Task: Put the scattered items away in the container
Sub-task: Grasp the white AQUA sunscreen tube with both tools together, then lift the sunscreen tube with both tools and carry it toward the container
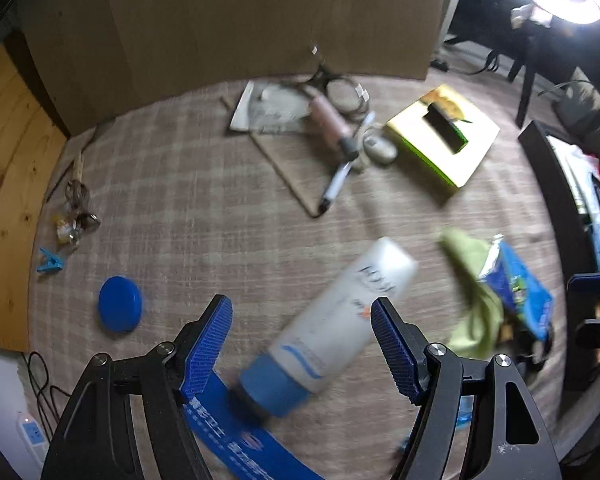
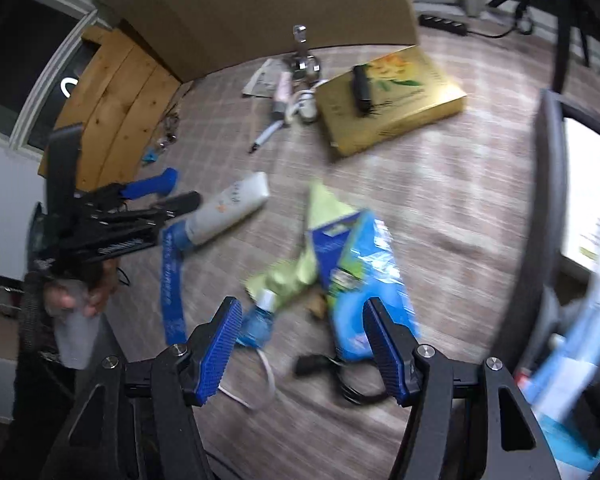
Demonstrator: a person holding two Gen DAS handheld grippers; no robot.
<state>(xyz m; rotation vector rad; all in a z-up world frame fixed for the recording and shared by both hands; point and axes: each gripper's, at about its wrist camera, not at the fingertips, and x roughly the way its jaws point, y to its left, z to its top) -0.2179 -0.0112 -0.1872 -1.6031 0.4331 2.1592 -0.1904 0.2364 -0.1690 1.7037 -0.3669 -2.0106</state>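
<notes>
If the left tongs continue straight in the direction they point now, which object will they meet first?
Most likely the white plastic bottle with a blue cap, lying on its side between the open left tongs. Depth is unclear through the blur, so contact is not certain.

A lived-in home room is suggested by a plaid-clothed bench (image 1: pixel 204 200) strewn with toiletries, a tissue box (image 1: pixel 444 136) at two o'clock, and a power strip (image 1: pixel 30 436) at eight o'clock.

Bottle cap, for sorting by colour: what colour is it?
Blue, on the white bottle; cap clearest in left wrist view.
</notes>
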